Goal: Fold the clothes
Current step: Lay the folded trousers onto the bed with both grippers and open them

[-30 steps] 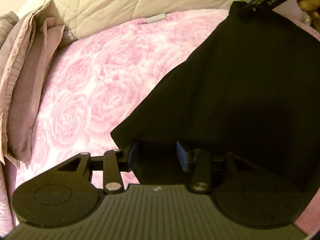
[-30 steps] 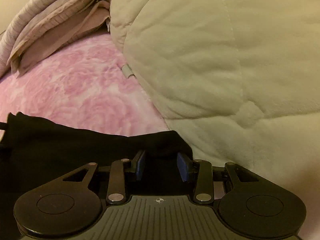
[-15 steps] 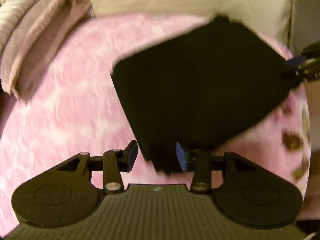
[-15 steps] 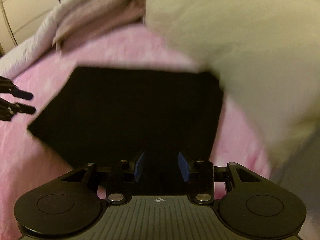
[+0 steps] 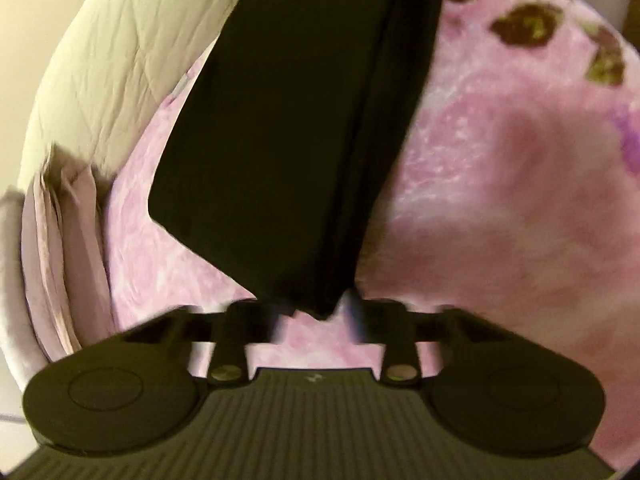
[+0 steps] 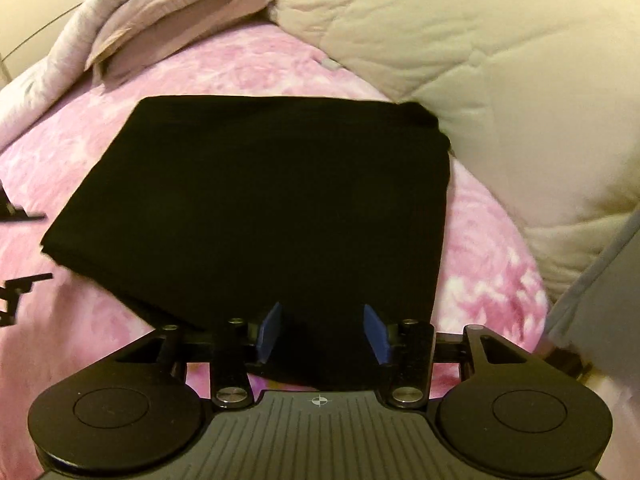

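Observation:
A black garment (image 6: 280, 200) lies folded into a flat rectangle on the pink rose bedspread (image 6: 80, 340). My right gripper (image 6: 324, 332) is at its near edge. The jaws are opening, the blue pads (image 6: 272, 332) stand clear on either side of the cloth, and nothing is pinched. In the left wrist view the black garment (image 5: 288, 120) stretches away from my left gripper (image 5: 316, 316). That gripper's jaws are closing, blurred, with only the garment's near corner between the tips and a gap still showing. The left gripper (image 6: 40, 246) also shows at the left edge of the right wrist view.
A cream quilted duvet (image 6: 480, 60) is heaped just behind and to the right of the garment. Folded mauve linen (image 6: 160, 12) is stacked at the back left. A grey edge (image 6: 600, 280) cuts in at the right.
The garment, held up a second ago, now lies folded flat on the bed. The right jaws have spread off the cloth. The left gripper has rolled and slid to the garment's corner.

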`<action>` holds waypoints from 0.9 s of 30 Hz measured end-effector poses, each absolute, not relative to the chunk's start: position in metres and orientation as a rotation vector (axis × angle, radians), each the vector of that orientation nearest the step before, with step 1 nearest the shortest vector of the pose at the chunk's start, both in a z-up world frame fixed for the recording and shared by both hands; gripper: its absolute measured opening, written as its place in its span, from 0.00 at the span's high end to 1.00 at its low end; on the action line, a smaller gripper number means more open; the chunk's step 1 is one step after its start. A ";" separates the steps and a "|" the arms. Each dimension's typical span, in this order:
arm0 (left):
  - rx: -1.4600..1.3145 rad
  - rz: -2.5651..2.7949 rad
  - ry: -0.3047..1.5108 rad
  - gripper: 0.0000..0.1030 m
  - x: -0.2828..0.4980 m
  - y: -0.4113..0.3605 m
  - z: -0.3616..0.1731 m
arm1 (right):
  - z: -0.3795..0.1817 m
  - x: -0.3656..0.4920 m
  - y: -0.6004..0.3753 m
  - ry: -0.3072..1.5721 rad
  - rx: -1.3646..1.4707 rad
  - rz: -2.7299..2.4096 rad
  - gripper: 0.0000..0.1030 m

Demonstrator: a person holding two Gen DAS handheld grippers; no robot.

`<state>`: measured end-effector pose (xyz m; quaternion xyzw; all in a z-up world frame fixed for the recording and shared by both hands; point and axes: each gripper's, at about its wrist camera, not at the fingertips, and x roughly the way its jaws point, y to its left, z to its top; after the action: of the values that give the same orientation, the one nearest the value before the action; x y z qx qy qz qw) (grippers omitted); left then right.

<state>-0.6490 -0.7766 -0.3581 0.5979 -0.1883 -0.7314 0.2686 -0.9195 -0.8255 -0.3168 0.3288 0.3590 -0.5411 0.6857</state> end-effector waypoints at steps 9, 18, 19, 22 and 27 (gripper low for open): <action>1.643 -1.958 -0.615 0.80 -0.643 -0.778 -0.377 | -0.320 -0.913 -0.822 0.772 0.762 -1.273 0.48; 1.603 -1.804 -0.070 0.74 -0.630 -0.797 -0.356 | -0.314 -0.935 -0.807 0.739 0.896 -1.268 0.41; 1.576 -1.771 0.049 0.72 -0.624 -0.800 -0.350 | -0.315 -0.937 -0.805 0.755 0.912 -1.265 0.38; 1.408 -1.684 0.359 0.64 -0.602 -0.798 -0.320 | -0.318 -0.940 -0.800 0.880 1.003 -1.290 0.33; 1.130 -1.575 0.723 0.38 -0.578 -0.783 -0.278 | -0.300 -0.945 -0.776 0.877 1.080 -1.292 0.33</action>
<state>-0.5784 -0.7830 -0.2780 0.4694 0.3004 -0.6544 0.5111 -0.9448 -0.7756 -0.3004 0.4624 0.3754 -0.5533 0.5823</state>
